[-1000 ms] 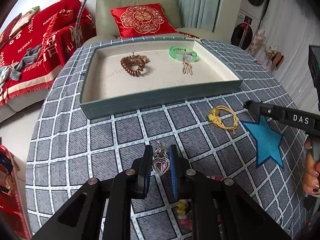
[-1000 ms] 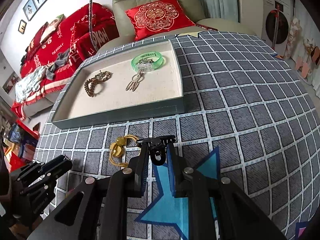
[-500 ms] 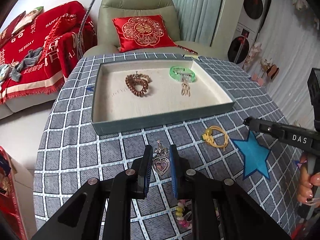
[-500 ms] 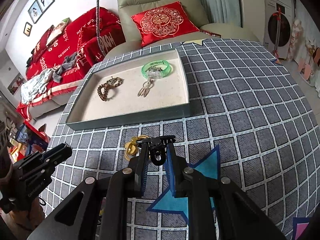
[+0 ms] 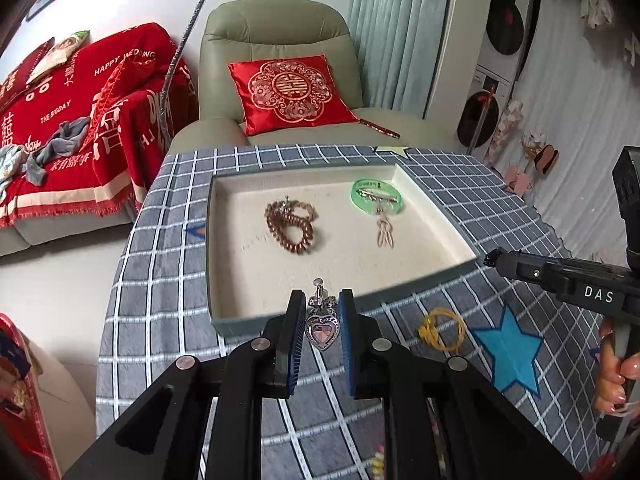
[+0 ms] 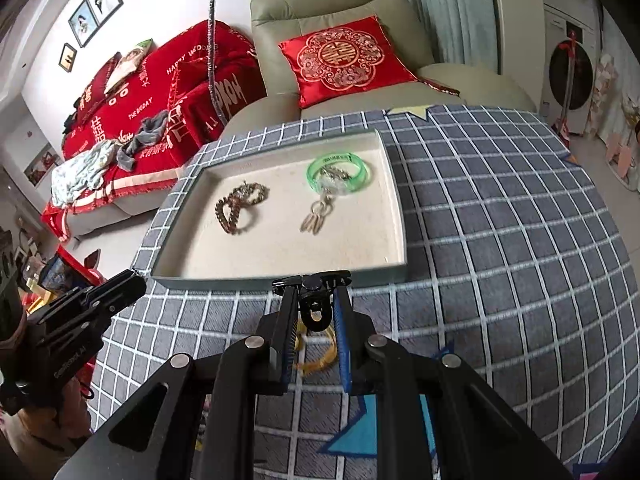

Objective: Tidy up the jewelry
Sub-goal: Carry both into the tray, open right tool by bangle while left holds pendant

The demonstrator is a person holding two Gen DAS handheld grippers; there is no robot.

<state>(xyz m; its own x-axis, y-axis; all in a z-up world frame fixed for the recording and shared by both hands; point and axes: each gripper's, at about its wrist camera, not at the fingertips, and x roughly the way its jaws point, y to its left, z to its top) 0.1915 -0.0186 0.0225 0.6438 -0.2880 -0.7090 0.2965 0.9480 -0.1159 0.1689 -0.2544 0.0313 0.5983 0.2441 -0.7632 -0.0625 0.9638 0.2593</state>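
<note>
Both grippers have risen toward the tray [image 5: 448, 216], each carrying a piece.
Left gripper [image 5: 321, 312] pinches the heart pendant [image 5: 320, 330], right gripper [image 6: 316, 312] a black clip [image 6: 314, 302], ready for placing.

green armchair [image 5: 276, 40], red sofa throw [image 5: 60, 120], curtains [image 5: 396, 28]

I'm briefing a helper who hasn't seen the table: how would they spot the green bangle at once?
Find the shallow tray with the cream lining on the grey checked tablecloth. The green bangle lies in its far right part, with a small metal charm piece just in front of it. It is the only translucent green ring; the coiled bracelet to its left is brown and beaded.
</note>
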